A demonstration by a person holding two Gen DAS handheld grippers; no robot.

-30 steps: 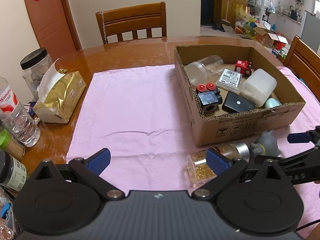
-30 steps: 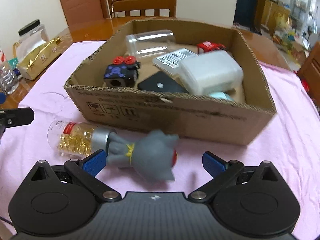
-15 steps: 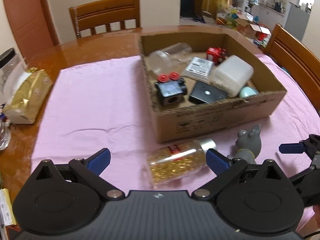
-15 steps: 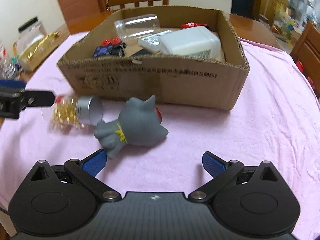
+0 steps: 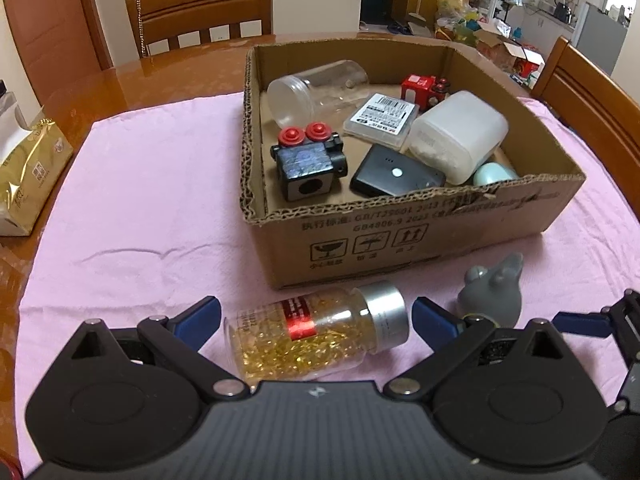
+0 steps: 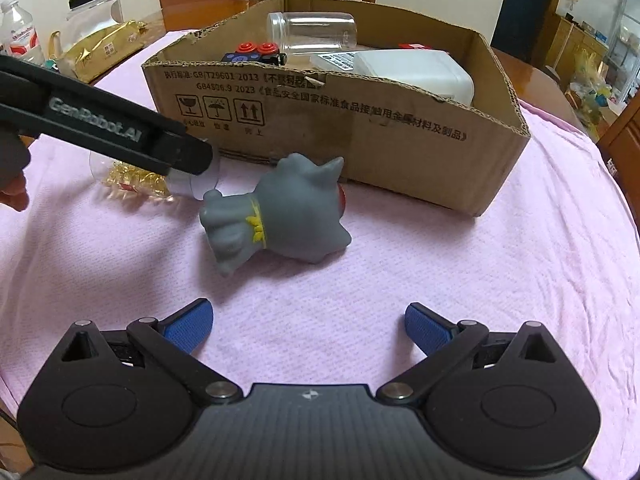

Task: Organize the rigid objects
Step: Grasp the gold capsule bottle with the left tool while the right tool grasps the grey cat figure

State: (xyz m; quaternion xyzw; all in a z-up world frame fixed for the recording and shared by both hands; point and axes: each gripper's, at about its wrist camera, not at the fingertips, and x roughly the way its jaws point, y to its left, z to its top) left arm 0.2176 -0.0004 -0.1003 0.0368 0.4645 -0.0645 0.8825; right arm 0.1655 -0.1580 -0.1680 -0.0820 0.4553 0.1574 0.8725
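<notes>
1. The left gripper is wide open and straddles the capsule bottle, which lies on the pink cloth against the cardboard box, likely for a grab.
2. The right gripper is also wide open and holds nothing, with the grey toy ahead of it.
3. Only the left view shows the bottle whole; the right view hides it behind the left gripper's arm.

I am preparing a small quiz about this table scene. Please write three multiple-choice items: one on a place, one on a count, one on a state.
1. Where does the grey toy figure lie?
A. inside the box
B. on the pink cloth, before the cardboard box
C. on a chair

2. How many red knobs top the black block?
A. one
B. two
C. four

3. The left hand-held gripper is:
A. open around the capsule bottle
B. shut on the bottle
C. holding the toy

Key: 1 B, it rests outside the box; 2 B, two show; 3 A, fingers stand apart beside it.
</notes>
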